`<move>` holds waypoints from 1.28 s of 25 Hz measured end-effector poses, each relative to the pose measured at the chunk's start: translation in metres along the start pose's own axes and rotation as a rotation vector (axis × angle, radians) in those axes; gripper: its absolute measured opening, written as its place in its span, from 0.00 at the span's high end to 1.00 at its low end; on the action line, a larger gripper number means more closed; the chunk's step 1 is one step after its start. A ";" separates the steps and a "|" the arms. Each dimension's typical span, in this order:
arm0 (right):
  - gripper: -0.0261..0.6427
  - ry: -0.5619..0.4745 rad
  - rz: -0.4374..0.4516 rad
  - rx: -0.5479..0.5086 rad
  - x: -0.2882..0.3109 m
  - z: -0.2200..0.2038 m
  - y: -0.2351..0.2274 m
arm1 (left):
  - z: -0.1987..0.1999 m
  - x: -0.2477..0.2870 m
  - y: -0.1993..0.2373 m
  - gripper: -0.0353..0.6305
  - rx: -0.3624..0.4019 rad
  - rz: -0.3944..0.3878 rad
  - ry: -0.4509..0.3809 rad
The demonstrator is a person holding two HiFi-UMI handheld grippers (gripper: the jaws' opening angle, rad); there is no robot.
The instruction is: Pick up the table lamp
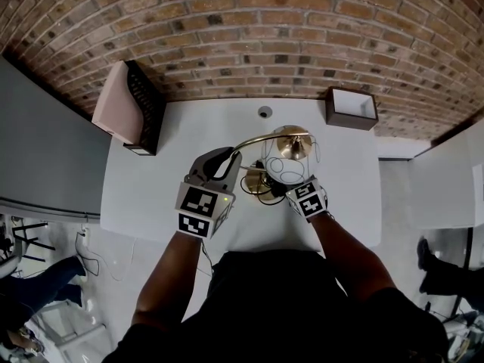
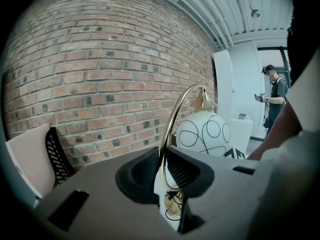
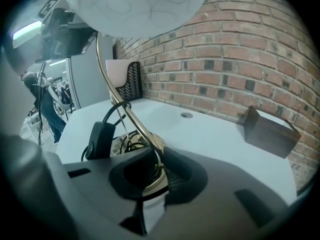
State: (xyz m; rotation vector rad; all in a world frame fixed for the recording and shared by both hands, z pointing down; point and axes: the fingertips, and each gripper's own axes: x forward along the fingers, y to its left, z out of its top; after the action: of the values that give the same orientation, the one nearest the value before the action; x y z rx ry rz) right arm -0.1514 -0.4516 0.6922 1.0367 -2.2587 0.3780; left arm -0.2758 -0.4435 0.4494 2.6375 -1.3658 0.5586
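Left gripper (image 2: pixel 162 164) and right gripper (image 3: pixel 157 171) clamp the table lamp (image 1: pixel 291 146).
Left pinches the curved brass stem (image 2: pixel 172 121) below the shade (image 2: pixel 205 131); right pinches it low, by the base (image 1: pixel 257 181).

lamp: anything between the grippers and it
Nothing visible: the left gripper and the right gripper are each closed on the lamp stem, the right one low near the base. The coiled cord lies beside the base, not in either grip.
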 end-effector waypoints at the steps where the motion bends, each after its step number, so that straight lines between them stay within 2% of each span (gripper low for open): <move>1: 0.88 -0.004 0.002 0.001 0.000 0.000 0.000 | 0.000 0.000 0.000 0.87 0.001 0.001 -0.001; 11: 0.88 -0.056 0.047 0.056 0.002 0.001 0.000 | 0.001 0.000 0.000 0.87 0.016 -0.002 -0.004; 18: 0.88 -0.060 0.098 0.103 0.003 0.000 0.002 | 0.002 0.001 -0.001 0.88 0.078 -0.069 -0.024; 22: 0.88 -0.065 0.112 0.118 0.004 0.000 0.002 | 0.004 0.002 0.001 0.88 0.076 -0.081 -0.052; 27: 0.88 -0.080 0.144 0.112 0.005 -0.001 0.003 | 0.005 0.003 -0.001 0.88 0.095 -0.134 -0.082; 32: 0.88 -0.095 0.141 0.113 0.005 0.000 0.004 | 0.006 0.003 0.000 0.88 0.102 -0.129 -0.099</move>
State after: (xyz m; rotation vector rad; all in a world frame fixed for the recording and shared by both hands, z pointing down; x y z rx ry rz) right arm -0.1564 -0.4517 0.6953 0.9719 -2.4275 0.5318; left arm -0.2726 -0.4478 0.4454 2.8456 -1.2114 0.5004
